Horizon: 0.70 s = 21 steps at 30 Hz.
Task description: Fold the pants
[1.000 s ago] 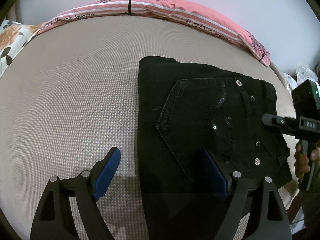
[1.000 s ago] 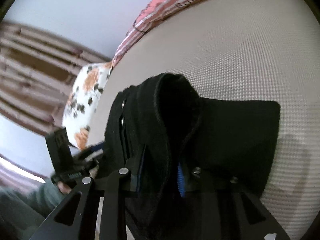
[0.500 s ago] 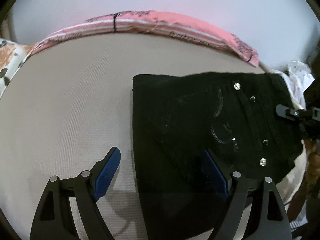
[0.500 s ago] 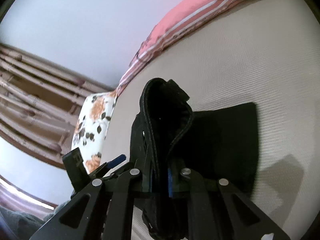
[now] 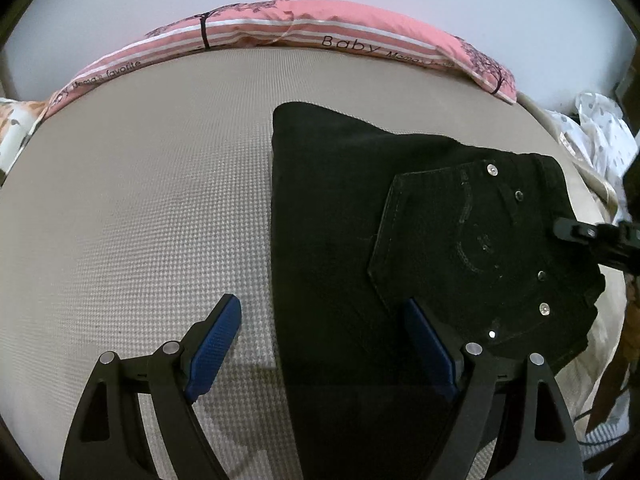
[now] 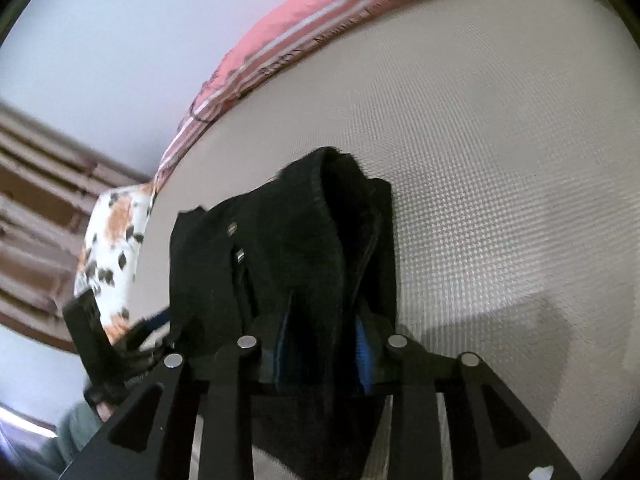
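— Pants (image 5: 360,240), where were they when you looked?

— Black, folded into a flat block on the bed (image 5: 140,200), on its beige woven cover. From my left tongs (image 5: 320,344) the block's straight edge ran forward between the two blue pads, so the left pad (image 5: 214,340) stood over bare cover and the right pad over the cloth. A back pocket (image 5: 472,240) with small metal studs lay ahead and to the right of those tongs.

— And the left tongs themselves?

— Spread wide, gripping nothing. I could not tell whether the pads touched the fabric or hovered just above it.

— The right tongs?

— My right tongs (image 6: 320,348) had a thick bunch of the pants (image 6: 280,248) between the blue pads, at the waistband end, and that bunch stood up ahead of them. The jaws were opening, with the cloth between them and filling the gap. The picture was blurred, so I could not make out more of the contact.

— Anything else near?

— A pink striped pillow (image 5: 320,36) with lettering lay along the far edge of the bed, beyond both tongs. A floral pillow (image 6: 116,248) sat left of the right tongs. In the left view my right tongs' black frame (image 5: 592,236) reached in from the right, at the waistband side of the pants.
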Tool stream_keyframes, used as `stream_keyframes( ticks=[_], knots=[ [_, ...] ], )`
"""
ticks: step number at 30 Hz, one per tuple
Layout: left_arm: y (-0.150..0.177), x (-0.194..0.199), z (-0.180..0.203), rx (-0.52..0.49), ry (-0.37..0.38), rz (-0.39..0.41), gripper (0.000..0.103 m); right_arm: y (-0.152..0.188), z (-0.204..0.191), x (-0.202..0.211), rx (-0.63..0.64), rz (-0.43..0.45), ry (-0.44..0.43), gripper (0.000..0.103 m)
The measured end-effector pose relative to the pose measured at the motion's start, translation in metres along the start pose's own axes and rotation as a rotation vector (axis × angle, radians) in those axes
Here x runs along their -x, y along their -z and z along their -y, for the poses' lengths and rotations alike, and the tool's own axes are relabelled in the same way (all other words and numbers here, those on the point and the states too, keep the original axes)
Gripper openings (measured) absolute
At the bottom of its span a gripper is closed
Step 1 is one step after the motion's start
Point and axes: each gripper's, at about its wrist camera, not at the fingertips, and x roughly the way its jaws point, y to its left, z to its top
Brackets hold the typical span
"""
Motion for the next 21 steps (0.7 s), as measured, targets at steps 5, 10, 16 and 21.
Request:
stream_keyframes(
  ticks=[5,10,16,21],
  knots=[
    [0.015,0.014,0.011,-0.069,0.002,0.000,0.084,0.025,-0.010,0.027,0.010,0.033,0.043,0.029],
    [0.031,0.021,0.017,-0.098,0.016,-0.009,0.084,0.044,-0.018,0.034,0.024,0.037,0.052,0.013],
    [0.038,0.028,0.021,-0.112,-0.016,-0.024,0.084,0.053,-0.028,0.047,0.037,0.059,0.104,0.010],
    [0.041,0.023,0.020,-0.115,-0.039,-0.044,0.084,0.059,-0.016,0.031,0.007,0.017,0.149,0.010]
  ],
)
